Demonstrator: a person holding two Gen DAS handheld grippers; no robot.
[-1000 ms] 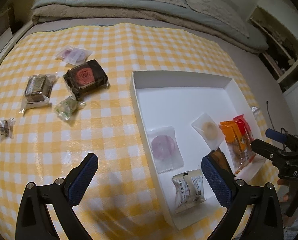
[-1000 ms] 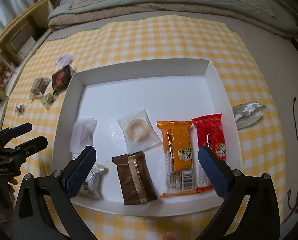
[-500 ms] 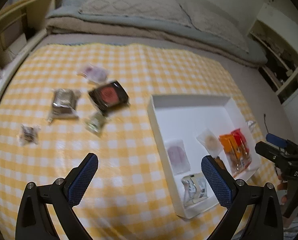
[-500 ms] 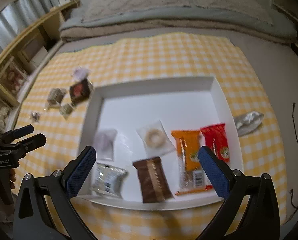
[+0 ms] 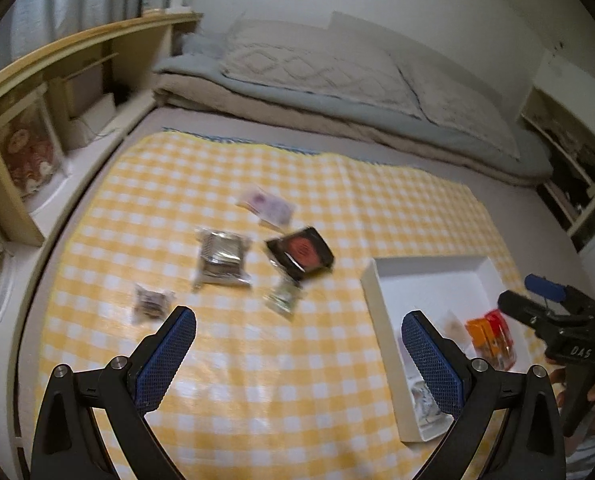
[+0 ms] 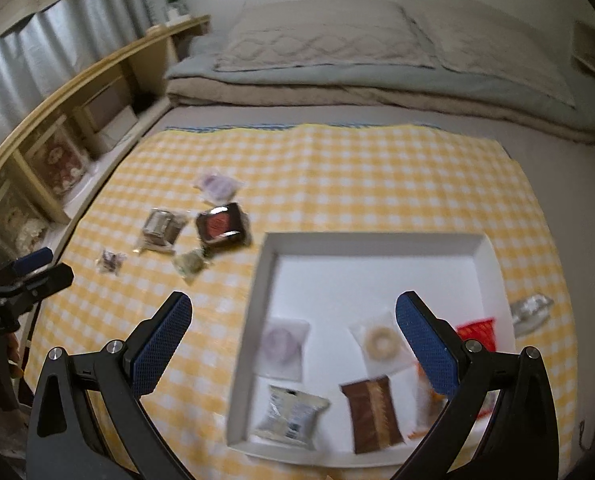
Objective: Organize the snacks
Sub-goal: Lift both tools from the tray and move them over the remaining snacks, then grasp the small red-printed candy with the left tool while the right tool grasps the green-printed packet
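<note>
A white tray (image 6: 377, 240) (image 5: 381, 304) sits on a yellow checked cloth (image 5: 337, 184) and holds several wrapped snacks: a brown bar (image 6: 373, 414), a silver pack (image 6: 291, 414), a ring biscuit (image 6: 381, 340), a purple disc (image 6: 283, 344), orange (image 5: 483, 332) and red (image 6: 475, 330) packs. Loose on the cloth lie a black-and-red pack (image 5: 301, 252), a silver pack (image 5: 221, 258), a purple pack (image 5: 267, 206), a green one (image 5: 283, 300) and a small dark one (image 5: 151, 304). My left gripper (image 5: 297, 364) and right gripper (image 6: 295, 348) are open, empty and raised.
Folded bedding and pillows (image 5: 337, 80) lie behind the cloth. A wooden shelf unit (image 5: 37, 112) runs along the left. A crumpled silver wrapper (image 6: 531, 308) lies right of the tray. Shelving (image 5: 569, 176) stands at the right.
Both grippers have lifted and pulled back from the tray, staying open. The left view has swung left over the loose snacks. Nothing was picked up.
</note>
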